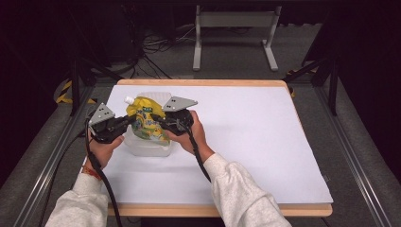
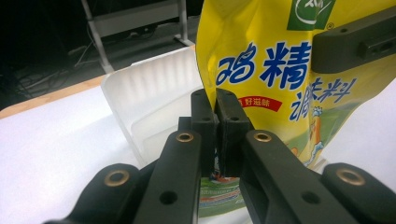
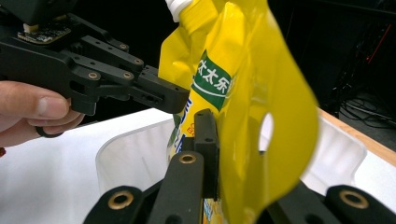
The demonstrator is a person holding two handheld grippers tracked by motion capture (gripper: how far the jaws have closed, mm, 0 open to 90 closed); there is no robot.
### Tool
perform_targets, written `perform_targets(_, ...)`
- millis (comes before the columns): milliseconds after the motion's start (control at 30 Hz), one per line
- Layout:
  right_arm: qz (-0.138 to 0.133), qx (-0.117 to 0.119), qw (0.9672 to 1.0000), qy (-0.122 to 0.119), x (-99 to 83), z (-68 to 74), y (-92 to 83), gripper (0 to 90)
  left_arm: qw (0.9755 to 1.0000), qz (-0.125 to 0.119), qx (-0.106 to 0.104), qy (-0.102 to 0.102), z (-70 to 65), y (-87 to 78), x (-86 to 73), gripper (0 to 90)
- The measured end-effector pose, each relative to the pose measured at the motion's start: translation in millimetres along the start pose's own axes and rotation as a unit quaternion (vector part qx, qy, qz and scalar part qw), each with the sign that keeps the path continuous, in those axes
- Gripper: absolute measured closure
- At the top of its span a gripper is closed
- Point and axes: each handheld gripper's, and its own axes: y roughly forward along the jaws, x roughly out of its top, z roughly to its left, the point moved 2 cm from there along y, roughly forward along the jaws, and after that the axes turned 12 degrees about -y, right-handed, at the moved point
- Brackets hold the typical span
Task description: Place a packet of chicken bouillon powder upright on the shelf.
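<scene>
Yellow spouted pouch (image 1: 147, 122) with blue and green print, upright and slightly tilted, held over a translucent white plastic tub (image 1: 147, 145) near the left side of the counter (image 1: 246, 137); white cap (image 1: 128, 100) up and toward the far left. Left tongs (image 1: 128, 122) closed tight on the pouch's edge, jaws pinching the film, seen close in the left gripper view (image 2: 216, 122). Right tongs (image 1: 157, 118) also clamped on the pouch from the opposite side; in the right gripper view (image 3: 215, 140) yellow film folds over one jaw and hides it. Pouch handle hole (image 3: 265, 132) visible. Counter covered in white sheet, wooden edge showing. Grey-sleeved forearms (image 1: 241, 194) enter from the bottom.
</scene>
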Motion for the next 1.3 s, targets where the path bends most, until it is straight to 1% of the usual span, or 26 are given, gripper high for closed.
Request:
perform_targets(133, 0.008, 0.003, 1.0000, 0.000, -4.2, 1.0, 2.9, 87.5, 1.0000, 0.008, 0.004, 0.002, 1.0, 1.8, -3.8, 87.2)
perform_targets(233, 0.009, 0.006, 0.9999, 0.000, -6.2, 2.2, 4.5, 87.5, 0.9999, 0.015, 0.007, 0.004, 1.6, 2.9, -6.6, 87.1)
perform_targets(300, 0.011, 0.007, 0.9999, 0.000, -8.1, 2.9, 5.7, 87.5, 0.9998, 0.019, 0.009, -0.001, 1.5, 4.9, -9.5, 87.0)
perform_targets(367, 0.013, 0.008, 0.9999, 0.002, -10.6, 3.7, 7.5, 87.6, 0.9997, 0.022, 0.011, 0.000, 1.3, 5.3, -11.0, 86.9)
perform_targets(400, 0.013, 0.010, 0.9999, 0.003, -11.3, 4.2, 8.2, 87.6, 0.9997, 0.023, 0.013, 0.003, 1.5, 5.0, -11.6, 86.9)
perform_targets(567, 0.010, 0.013, 0.9998, 0.007, -13.2, 6.1, 10.1, 87.5, 0.9996, 0.025, 0.012, -0.001, 2.2, 4.1, -14.5, 86.9)
perform_targets(600, 0.012, 0.013, 0.9998, 0.007, -13.8, 6.2, 10.7, 87.3, 0.9995, 0.028, 0.012, -0.001, 1.6, 4.5, -15.5, 86.9)
perform_targets(633, 0.015, 0.014, 0.9998, 0.006, -15.0, 6.3, 11.2, 87.3, 0.9995, 0.028, 0.014, 0.003, 1.4, 5.3, -16.0, 86.9)
perform_targets(833, 0.019, 0.015, 0.9997, 0.007, -20.1, 6.7, 11.8, 86.8, 0.9996, 0.025, 0.015, 0.002, 2.1, 5.5, -16.8, 86.5)
perform_targets(967, 0.022, 0.015, 0.9996, 0.007, -22.5, 7.3, 10.5, 85.7, 0.9996, 0.023, 0.019, 0.001, 2.4, 5.3, -16.4, 85.4)
perform_targets(1000, 0.028, 0.014, 0.9995, 0.003, -24.5, 7.5, 9.3, 84.5, 0.9996, 0.020, 0.021, -0.001, 2.3, 5.2, -16.3, 84.5)
perform_targets(1067, 0.031, 0.014, 0.9994, 0.003, -27.1, 7.2, 7.2, 83.3, 0.9995, 0.019, 0.024, -0.001, 2.8, 4.0, -16.0, 83.5)
perform_targets(1133, 0.031, 0.013, 0.9994, 0.003, -28.0, 7.2, 6.4, 83.1, 0.9995, 0.018, 0.025, 0.000, 3.1, 3.7, -15.9, 83.1)
perform_targets(1167, 0.032, 0.013, 0.9994, 0.003, -29.0, 7.3, 4.8, 82.8, 0.9995, 0.017, 0.025, -0.003, 2.7, 3.3, -15.9, 83.1)
perform_targets(1200, 0.032, 0.009, 0.9994, 0.001, -30.0, 7.6, 2.7, 81.0, 0.9995, 0.018, 0.026, -0.002, 2.5, 3.3, -15.8, 82.8)
perform_targets(1300, 0.033, 0.005, 0.9995, 0.000, -32.3, 7.8, -6.2, 80.6, 0.9994, 0.017, 0.031, 0.001, 1.6, 3.2, -14.6, 82.3)
